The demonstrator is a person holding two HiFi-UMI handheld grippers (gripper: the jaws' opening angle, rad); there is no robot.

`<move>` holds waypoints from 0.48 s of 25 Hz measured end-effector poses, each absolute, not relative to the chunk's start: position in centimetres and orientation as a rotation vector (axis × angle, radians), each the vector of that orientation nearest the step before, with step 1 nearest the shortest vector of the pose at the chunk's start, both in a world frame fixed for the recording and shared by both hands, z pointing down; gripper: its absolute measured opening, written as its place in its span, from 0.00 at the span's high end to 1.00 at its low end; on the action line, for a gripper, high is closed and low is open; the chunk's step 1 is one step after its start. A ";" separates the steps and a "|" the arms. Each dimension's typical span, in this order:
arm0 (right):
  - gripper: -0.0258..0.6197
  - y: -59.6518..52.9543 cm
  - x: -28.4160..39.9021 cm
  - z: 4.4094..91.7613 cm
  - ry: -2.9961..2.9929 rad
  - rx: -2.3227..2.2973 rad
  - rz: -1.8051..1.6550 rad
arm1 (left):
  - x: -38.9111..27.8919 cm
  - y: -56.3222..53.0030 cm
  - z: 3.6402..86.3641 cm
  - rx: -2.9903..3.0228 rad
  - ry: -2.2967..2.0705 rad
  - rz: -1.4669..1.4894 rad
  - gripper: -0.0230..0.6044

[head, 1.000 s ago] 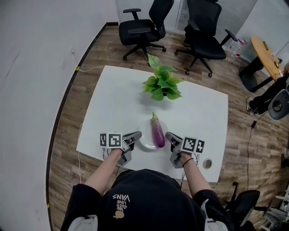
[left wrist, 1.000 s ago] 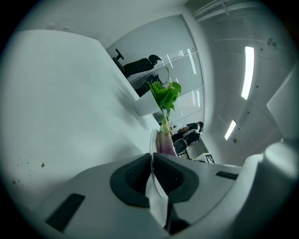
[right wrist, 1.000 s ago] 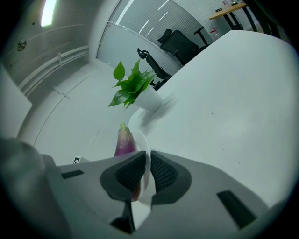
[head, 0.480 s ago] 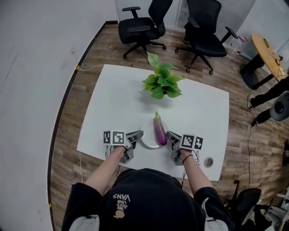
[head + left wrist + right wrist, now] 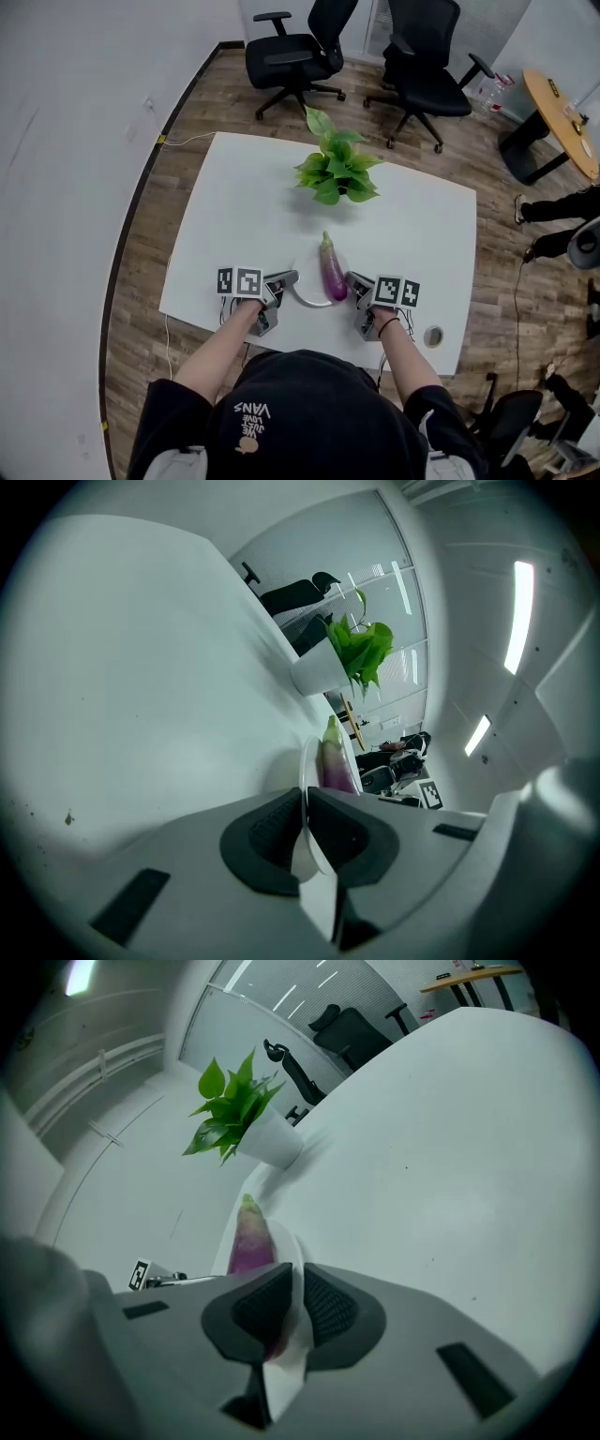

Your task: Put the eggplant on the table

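Observation:
A purple eggplant (image 5: 332, 268) with a green cap lies on a white plate (image 5: 307, 288) near the front edge of the white table (image 5: 253, 197). My left gripper (image 5: 284, 278) is shut on the plate's left rim (image 5: 305, 789). My right gripper (image 5: 352, 279) is shut on the plate's right rim (image 5: 292, 1269). The eggplant (image 5: 336, 763) shows past the left jaws, and the eggplant (image 5: 248, 1238) rises just beyond the right jaws. Both grippers hold the plate between them.
A leafy green plant (image 5: 336, 170) in a white pot stands at the middle of the table. Two black office chairs (image 5: 298, 47) stand beyond the far edge. A round cable hole (image 5: 432, 336) sits at the table's front right corner. A wooden side table (image 5: 562, 114) is at far right.
The plate with the eggplant and both grippers have shifted slightly away from me; both grippers keep their hold on the rim.

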State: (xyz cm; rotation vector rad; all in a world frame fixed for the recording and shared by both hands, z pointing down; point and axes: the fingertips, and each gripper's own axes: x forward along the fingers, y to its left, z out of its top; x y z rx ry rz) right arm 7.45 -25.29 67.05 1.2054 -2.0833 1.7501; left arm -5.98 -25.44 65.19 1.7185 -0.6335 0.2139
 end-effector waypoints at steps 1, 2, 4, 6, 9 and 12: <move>0.90 -25.3 7.4 67.1 -2.081 1.204 1.750 | -6.0 -25.4 65.3 1.716 -0.633 0.220 0.92; 0.90 -25.3 7.4 67.1 -2.079 1.203 1.749 | -6.0 -25.4 65.5 1.714 -0.632 0.228 0.92; 0.90 -25.3 7.4 67.3 -2.072 1.203 1.745 | -6.1 -25.4 65.8 1.705 -0.631 0.240 0.92; 0.90 -25.3 7.4 67.4 -2.056 1.204 1.746 | -6.1 -25.3 66.1 1.683 -0.629 0.250 0.92; 0.90 -25.3 7.3 67.6 -2.028 1.202 1.749 | -6.2 -25.2 66.4 1.656 -0.626 0.260 0.92; 0.90 -25.3 7.4 67.6 -2.013 1.202 1.750 | -6.2 -25.2 66.6 1.636 -0.623 0.259 0.92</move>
